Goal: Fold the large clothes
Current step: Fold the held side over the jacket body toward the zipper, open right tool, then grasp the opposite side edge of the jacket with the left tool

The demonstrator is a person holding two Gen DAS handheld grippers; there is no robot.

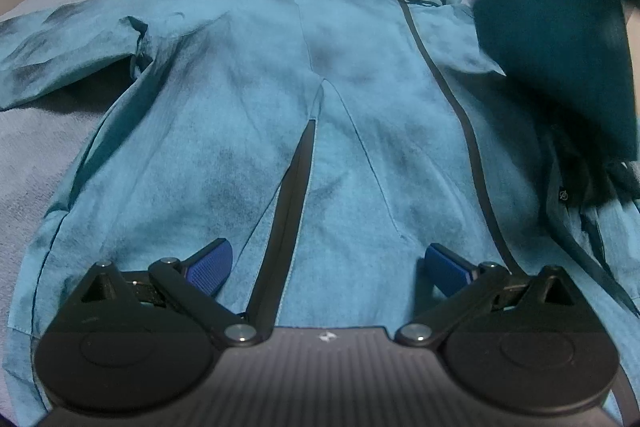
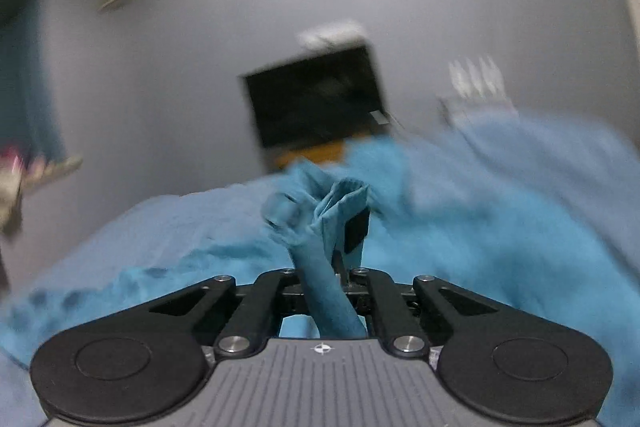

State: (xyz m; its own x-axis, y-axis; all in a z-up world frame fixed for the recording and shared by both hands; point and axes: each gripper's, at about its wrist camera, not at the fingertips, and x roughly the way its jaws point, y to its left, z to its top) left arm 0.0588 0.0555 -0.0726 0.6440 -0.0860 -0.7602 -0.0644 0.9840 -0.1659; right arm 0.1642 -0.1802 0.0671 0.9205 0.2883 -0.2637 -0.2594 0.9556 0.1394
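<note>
**Sleeve lifted for the fold**

While my left claw (image 1: 326,263) hung with jaws apart just above the jacket (image 1: 280,107) spread ahead of it, my right claw (image 2: 332,267) was clamped on the bunched sleeve (image 2: 320,227), ready to carry it across.

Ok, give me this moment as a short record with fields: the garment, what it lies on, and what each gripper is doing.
garment: teal zip jacket, spread front up, hood cords at the collar
surface: grey-blue bed cover
left gripper: open, above the jacket's hem, holding nothing
right gripper: shut on a bunched sleeve cuff, lifted off the bed
image quality: right wrist view is motion-blurred
</note>
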